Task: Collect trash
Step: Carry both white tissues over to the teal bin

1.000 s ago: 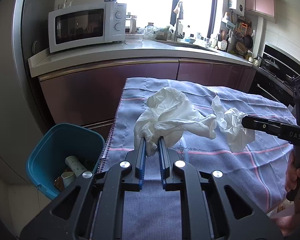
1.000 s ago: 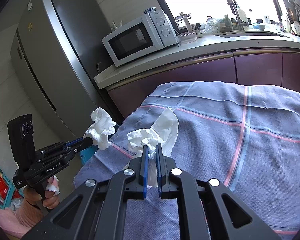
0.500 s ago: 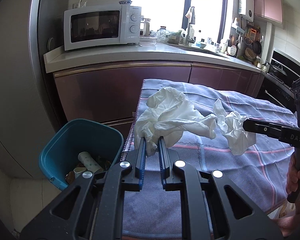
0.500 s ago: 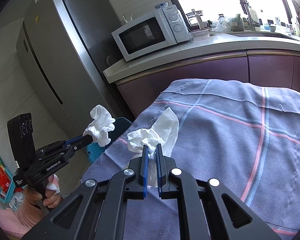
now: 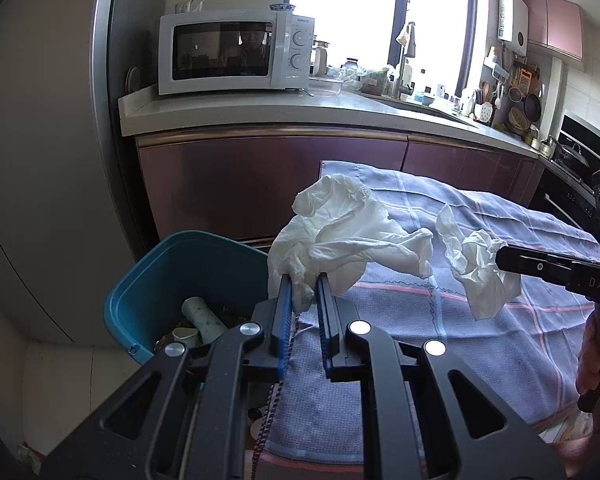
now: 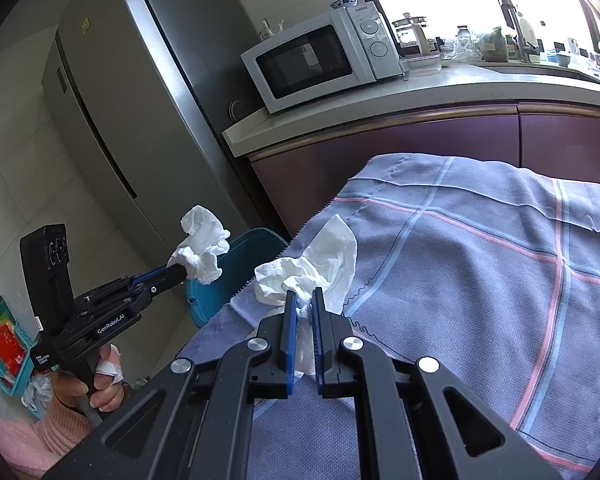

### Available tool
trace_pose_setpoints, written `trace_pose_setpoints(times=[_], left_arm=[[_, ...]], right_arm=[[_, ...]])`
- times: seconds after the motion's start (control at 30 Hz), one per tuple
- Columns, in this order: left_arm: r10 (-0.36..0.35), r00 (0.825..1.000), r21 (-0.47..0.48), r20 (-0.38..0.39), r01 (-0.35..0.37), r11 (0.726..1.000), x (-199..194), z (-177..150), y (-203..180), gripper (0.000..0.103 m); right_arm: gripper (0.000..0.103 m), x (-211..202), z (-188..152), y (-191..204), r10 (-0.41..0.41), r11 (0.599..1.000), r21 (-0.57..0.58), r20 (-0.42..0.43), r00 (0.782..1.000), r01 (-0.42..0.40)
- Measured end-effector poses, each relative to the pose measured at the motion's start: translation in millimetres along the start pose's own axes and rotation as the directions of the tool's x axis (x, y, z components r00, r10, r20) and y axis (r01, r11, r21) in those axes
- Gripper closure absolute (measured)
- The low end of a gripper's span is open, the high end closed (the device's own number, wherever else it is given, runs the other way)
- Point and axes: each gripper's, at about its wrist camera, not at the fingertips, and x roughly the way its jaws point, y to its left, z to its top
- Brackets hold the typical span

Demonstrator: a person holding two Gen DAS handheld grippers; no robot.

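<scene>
My left gripper [image 5: 303,280] is shut on a large crumpled white tissue [image 5: 340,232], held in the air at the table's left edge, just right of the teal bin [image 5: 148,280]. In the right wrist view the same gripper [image 6: 182,270] carries its tissue [image 6: 202,248] in front of the bin [image 6: 236,264]. My right gripper [image 6: 304,294] is shut on a second crumpled white tissue [image 6: 316,268] above the blue cloth. From the left wrist view that gripper [image 5: 500,258] shows at the right with its tissue [image 5: 480,272] hanging.
The table wears a blue checked cloth [image 6: 480,280]. The bin holds paper cups [image 5: 202,316] and scraps. Behind stand maroon cabinets [image 5: 260,184], a counter with a white microwave [image 5: 236,52], and a tall grey fridge [image 6: 120,120]. A hand [image 6: 96,384] grips the left tool.
Both grippers have shifted left toward the bin with their tissues still held. More of the bin now shows in both views.
</scene>
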Motion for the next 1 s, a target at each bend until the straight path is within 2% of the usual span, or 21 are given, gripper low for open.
trace_pose_setpoints(times=[1.0], left_arm=[[0.112,0.993,-0.099,-0.026,-0.114,0.989,8,-3,61,0.09]], right_arm=[[0.097,44,25,45,0.075,0.992,-0.096,-0.054,0.996,-0.08]])
